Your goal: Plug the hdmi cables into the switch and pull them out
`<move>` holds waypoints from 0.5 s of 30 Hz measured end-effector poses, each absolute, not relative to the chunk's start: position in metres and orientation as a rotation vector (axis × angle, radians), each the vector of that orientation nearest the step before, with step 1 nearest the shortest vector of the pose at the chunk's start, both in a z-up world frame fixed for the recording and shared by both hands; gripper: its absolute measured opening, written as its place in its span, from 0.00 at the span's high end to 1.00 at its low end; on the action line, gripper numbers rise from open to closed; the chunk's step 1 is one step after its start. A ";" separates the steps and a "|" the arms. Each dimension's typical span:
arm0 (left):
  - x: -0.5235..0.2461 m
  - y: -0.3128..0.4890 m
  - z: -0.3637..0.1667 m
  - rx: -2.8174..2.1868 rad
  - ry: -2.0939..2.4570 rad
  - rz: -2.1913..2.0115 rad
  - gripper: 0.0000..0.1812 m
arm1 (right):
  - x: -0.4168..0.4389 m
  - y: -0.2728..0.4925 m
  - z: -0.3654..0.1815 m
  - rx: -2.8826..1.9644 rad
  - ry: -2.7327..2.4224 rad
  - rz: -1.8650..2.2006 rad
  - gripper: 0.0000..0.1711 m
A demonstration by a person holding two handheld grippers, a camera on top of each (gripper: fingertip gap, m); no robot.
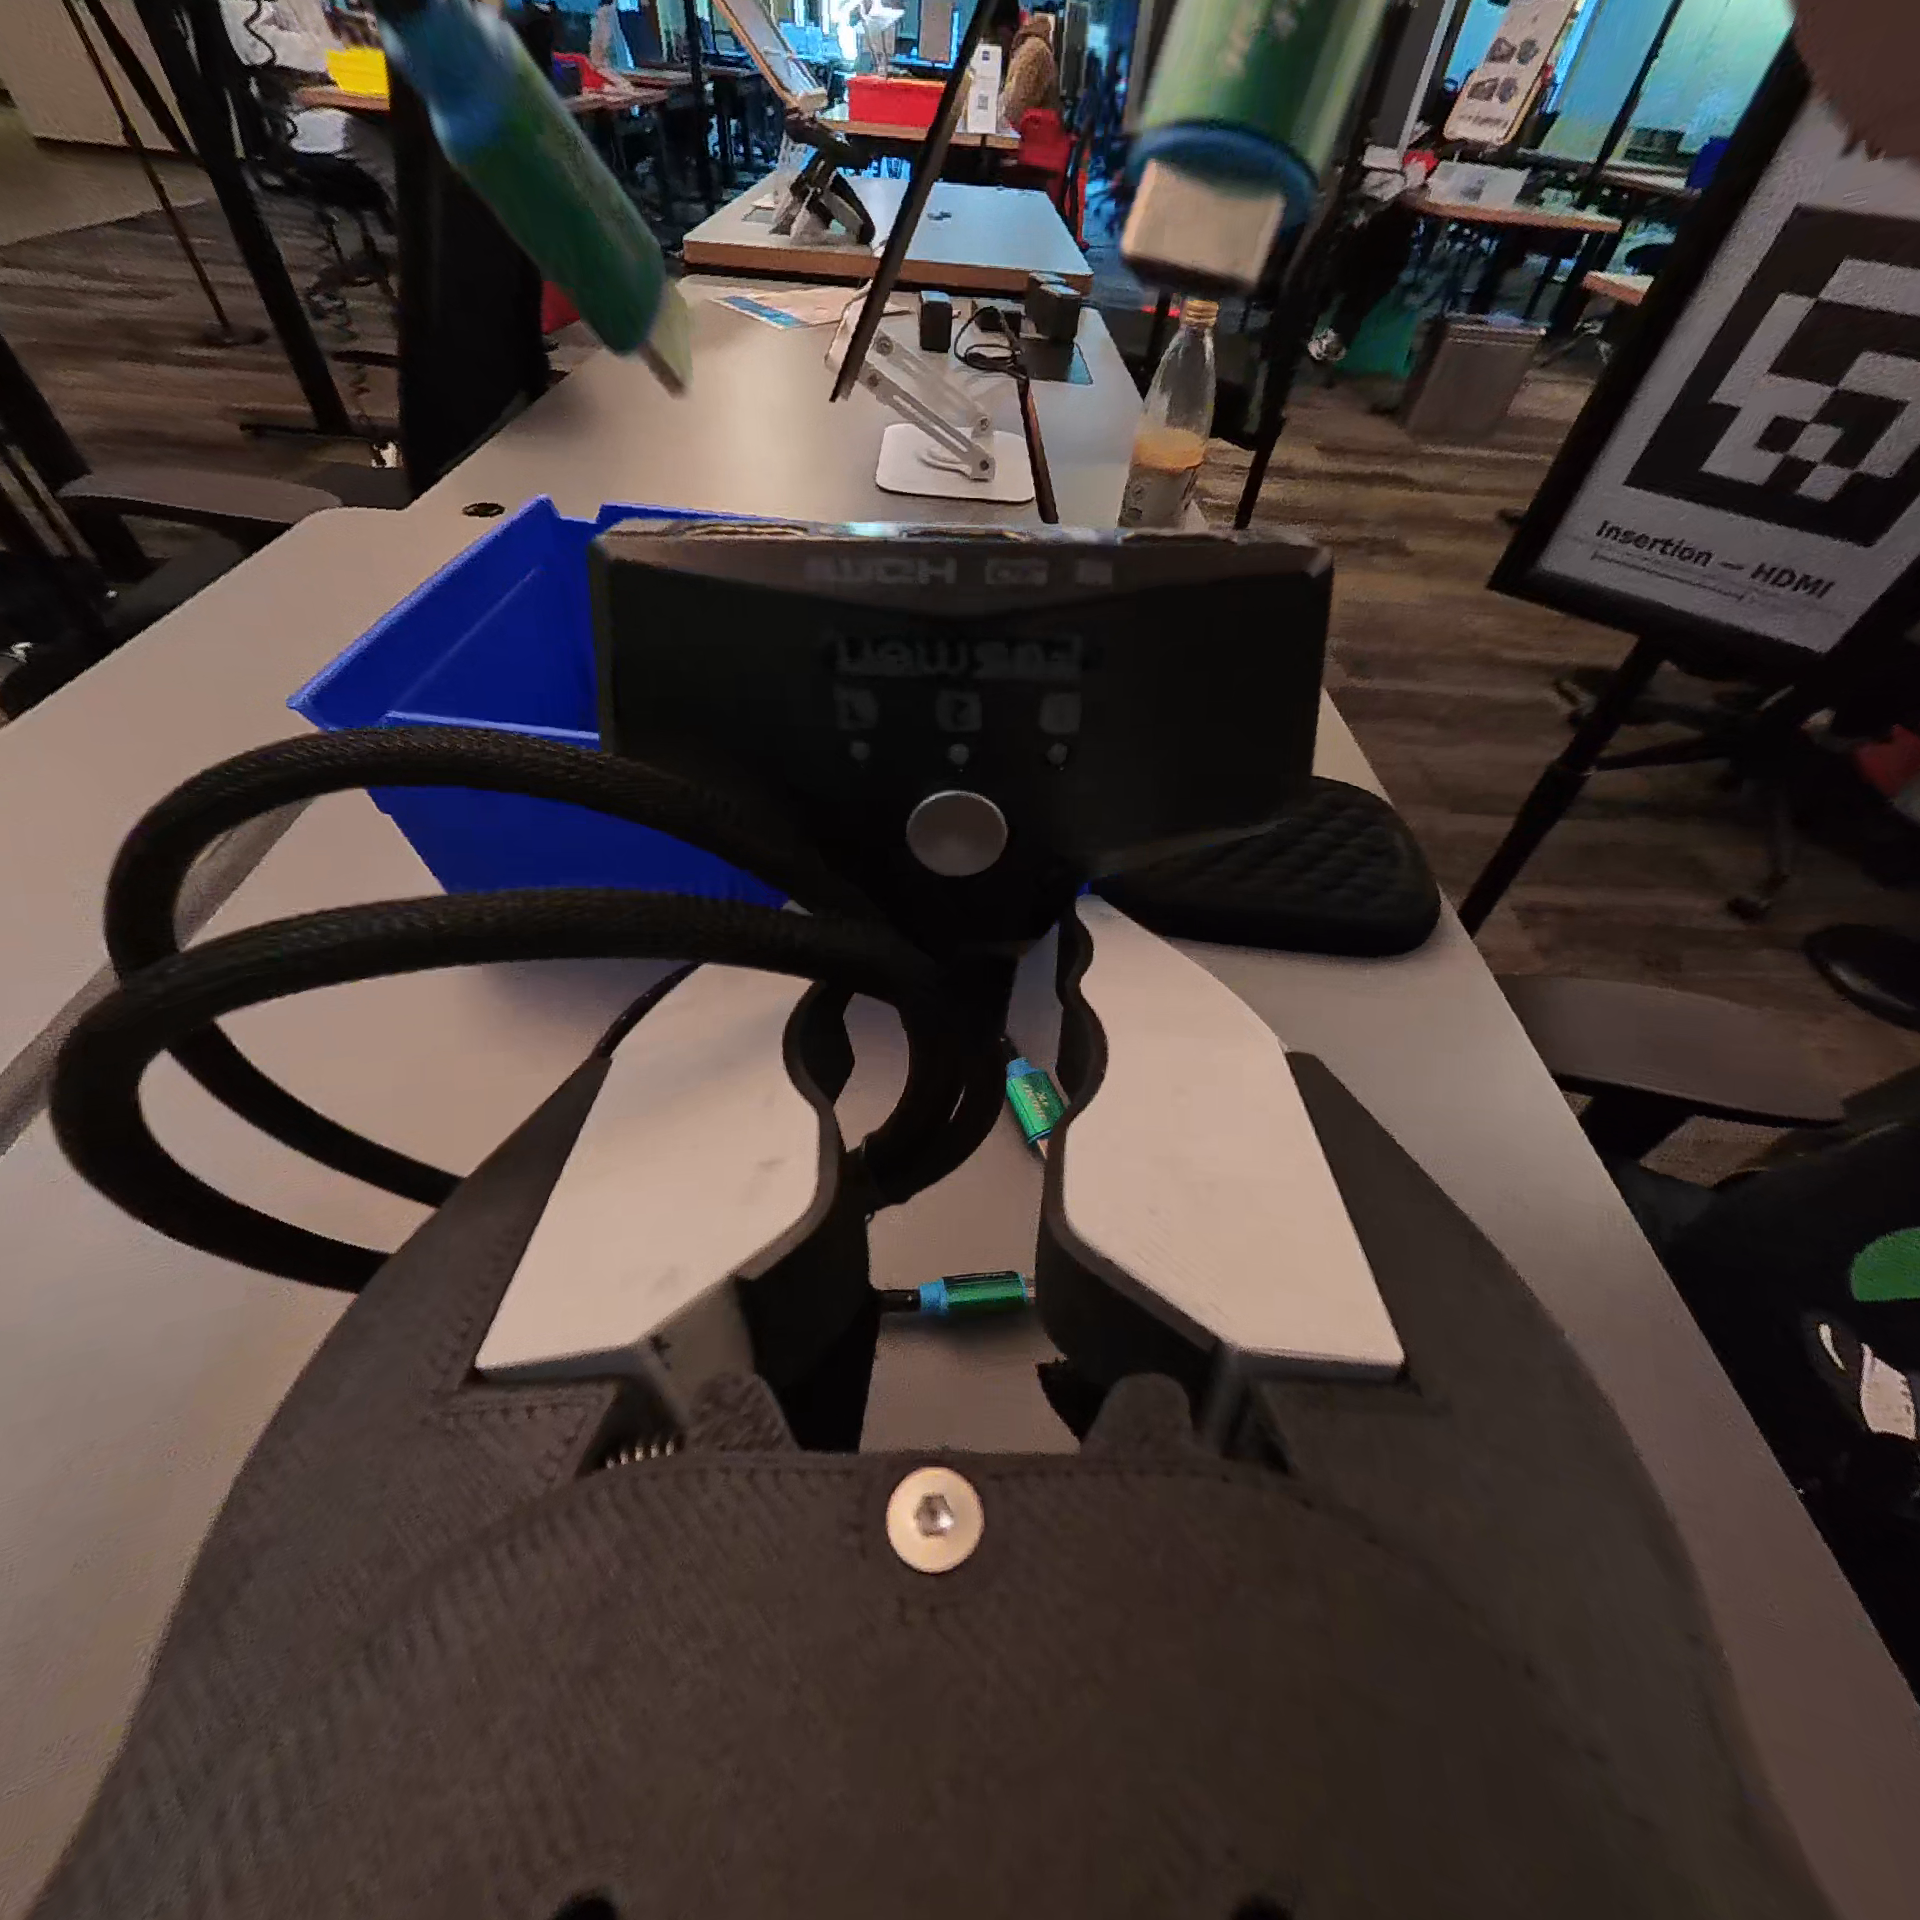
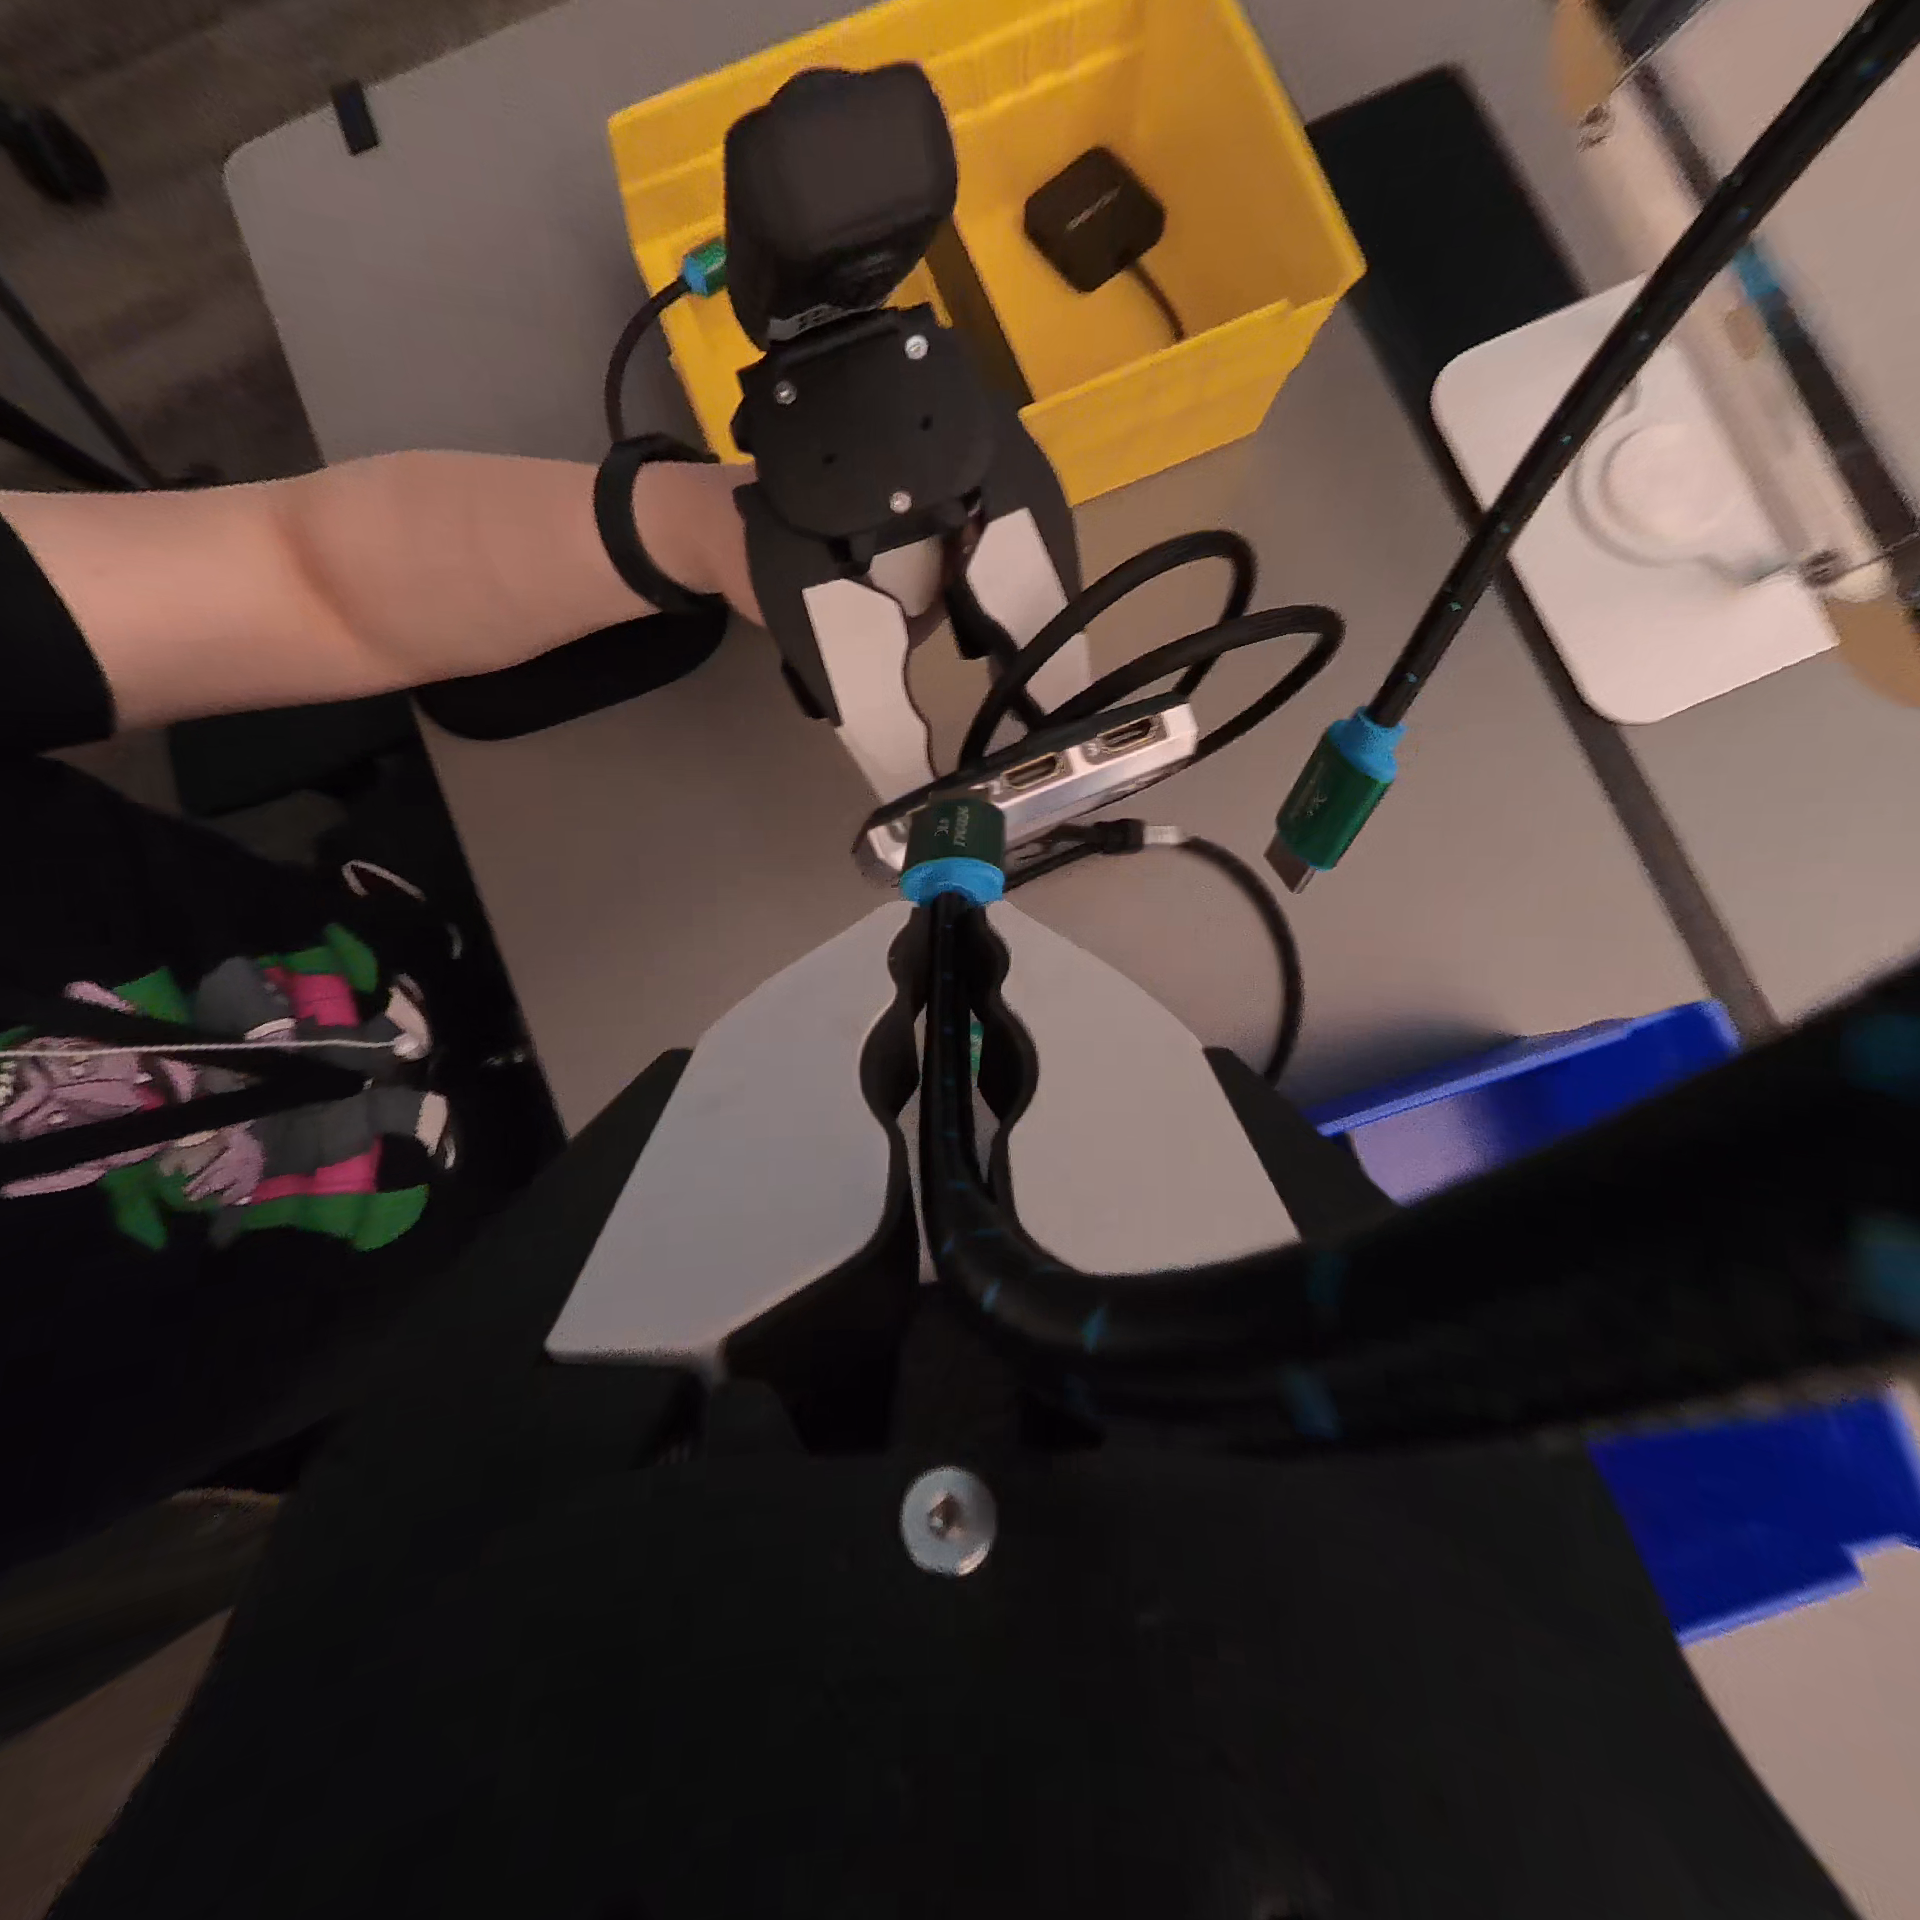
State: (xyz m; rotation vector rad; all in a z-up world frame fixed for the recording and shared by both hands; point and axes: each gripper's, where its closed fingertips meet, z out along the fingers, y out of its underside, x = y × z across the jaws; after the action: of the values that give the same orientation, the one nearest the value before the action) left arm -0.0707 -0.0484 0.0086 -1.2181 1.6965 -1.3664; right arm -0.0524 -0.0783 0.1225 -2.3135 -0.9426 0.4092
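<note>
- The switch (image 1: pixel 961 717) is held up above the tabletop (image 1: pixel 312 1351), clamped between the left tongs (image 1: pixel 961 935). In the left wrist view its black face with a round button is turned to the camera; its lower edge is hidden behind the fingertips, and its markings are too blurred to make out.
- In the right wrist view the switch (image 2: pixel 1039 795) shows its silver port side. Two open ports can be counted; a third spot is covered by a green plug (image 2: pixel 951 847) seated in it.
- That plug's braided cable (image 2: pixel 951 1091) runs back between the right tongs (image 2: pixel 951 935), which are closed on the cable just behind the plug's blue collar.
- A second green plug (image 2: pixel 1335 800) hangs free in the air to the right of the switch; its cable leaves the frame at the top.
- In the left wrist view two blurred green plugs (image 1: pixel 551 197) (image 1: pixel 1216 177) show above the switch, both cut off by the top edge.
- Two black cable loops (image 1: pixel 416 831) curl out to the left of the switch.
- A person's forearm (image 2: pixel 364 582) reaches in from the left, a black strap around the wrist, and the left tongs (image 2: pixel 914 748) point down at a slant.
- A blue bin (image 1: pixel 488 707) stands behind the switch; a yellow bin (image 2: pixel 1195 343) holds one small black device.
</note>
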 end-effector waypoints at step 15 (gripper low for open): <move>-0.068 -0.080 0.015 -1.092 1.765 -1.337 0.80 | -0.062 -0.097 0.130 -2.493 -1.082 0.195 0.95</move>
State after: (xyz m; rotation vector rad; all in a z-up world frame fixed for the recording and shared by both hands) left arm -0.0683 -0.0805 0.0146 -1.0923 1.7652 -1.3371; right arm -0.0625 -0.0971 0.1305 -2.4934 -1.0821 0.1947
